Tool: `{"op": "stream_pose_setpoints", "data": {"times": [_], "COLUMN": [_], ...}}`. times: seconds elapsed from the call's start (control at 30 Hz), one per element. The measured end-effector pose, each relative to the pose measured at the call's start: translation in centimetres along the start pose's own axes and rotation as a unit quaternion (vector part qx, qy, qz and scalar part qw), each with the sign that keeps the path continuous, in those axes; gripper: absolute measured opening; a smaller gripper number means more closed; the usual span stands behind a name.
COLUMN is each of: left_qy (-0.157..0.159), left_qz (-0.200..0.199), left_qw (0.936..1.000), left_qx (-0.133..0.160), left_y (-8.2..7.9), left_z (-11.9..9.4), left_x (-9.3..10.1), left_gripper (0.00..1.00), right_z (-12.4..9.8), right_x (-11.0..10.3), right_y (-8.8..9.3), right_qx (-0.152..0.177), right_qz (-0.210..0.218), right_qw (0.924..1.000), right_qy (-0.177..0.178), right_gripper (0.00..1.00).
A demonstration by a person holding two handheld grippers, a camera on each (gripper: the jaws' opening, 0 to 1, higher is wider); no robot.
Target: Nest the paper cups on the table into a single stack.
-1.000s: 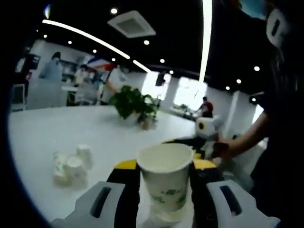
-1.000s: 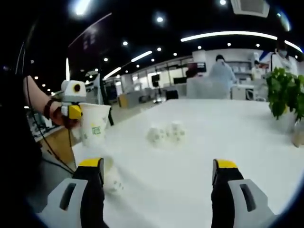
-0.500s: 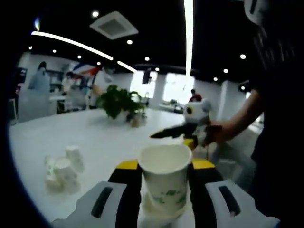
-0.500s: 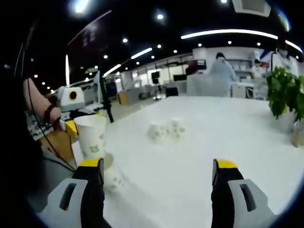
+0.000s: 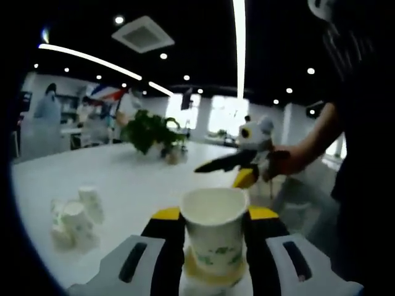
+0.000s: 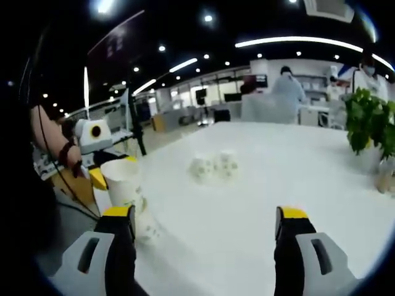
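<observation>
My left gripper [image 5: 214,216] is shut on an upright white paper cup with a green print [image 5: 214,237]. Just under its base shows the rim of another cup [image 5: 192,275]; whether the two touch I cannot tell. In the right gripper view the left gripper [image 6: 102,177] holds that cup [image 6: 123,185] over a cup [image 6: 148,232] standing near the table's corner. Several loose cups [image 5: 73,216] sit in a cluster [image 6: 213,168] farther in on the white table [image 6: 278,179]. My right gripper [image 6: 207,213] is open with nothing between its jaws, and appears held in a hand [image 5: 231,171].
A potted plant [image 5: 148,129] stands on the table's far side [image 6: 370,123]. The table's edge and corner lie close beside the held cup, with floor beyond. People stand at desks in the background. A bare white tabletop [image 5: 123,172] lies between the cup cluster and the held cup.
The left gripper has come down with its cup toward the cup at the table's corner. The right gripper stays open and has hardly moved.
</observation>
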State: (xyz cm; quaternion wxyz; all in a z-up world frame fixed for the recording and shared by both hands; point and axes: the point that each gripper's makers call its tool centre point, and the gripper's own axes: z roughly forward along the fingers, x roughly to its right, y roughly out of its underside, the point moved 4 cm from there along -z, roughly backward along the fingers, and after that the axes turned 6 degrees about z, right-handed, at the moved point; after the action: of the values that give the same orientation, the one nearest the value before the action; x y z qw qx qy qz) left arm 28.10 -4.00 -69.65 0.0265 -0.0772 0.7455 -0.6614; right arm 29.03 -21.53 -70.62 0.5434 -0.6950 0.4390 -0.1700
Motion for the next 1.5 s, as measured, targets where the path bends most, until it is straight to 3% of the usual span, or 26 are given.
{"op": "stream_pose_setpoints", "data": {"times": [0.3,0.93,1.5], "left_qy": [0.001,0.011,-0.005], "left_qz": [-0.008,-0.003,-0.005], "left_qw": [0.9998,0.9973,0.9965], "left_qx": [-0.017,-0.073,-0.084], "left_y": [2.4,4.7,4.2], "left_z": [0.1,-0.1,-0.5], "left_x": [0.0,0.4,0.6], "left_gripper": [0.38,0.44,0.57], "right_z": [0.1,0.3,-0.2], "right_x": [-0.2,-0.5,-0.8], "right_y": [0.0,0.3,0.3], "right_qx": [-0.006,-0.012,-0.003], "right_qz": [0.001,0.001,0.006], "right_qw": [1.0,0.9999,1.0], "right_qy": [-0.001,-0.002,-0.002], "right_gripper": [0.91,0.91,0.91]}}
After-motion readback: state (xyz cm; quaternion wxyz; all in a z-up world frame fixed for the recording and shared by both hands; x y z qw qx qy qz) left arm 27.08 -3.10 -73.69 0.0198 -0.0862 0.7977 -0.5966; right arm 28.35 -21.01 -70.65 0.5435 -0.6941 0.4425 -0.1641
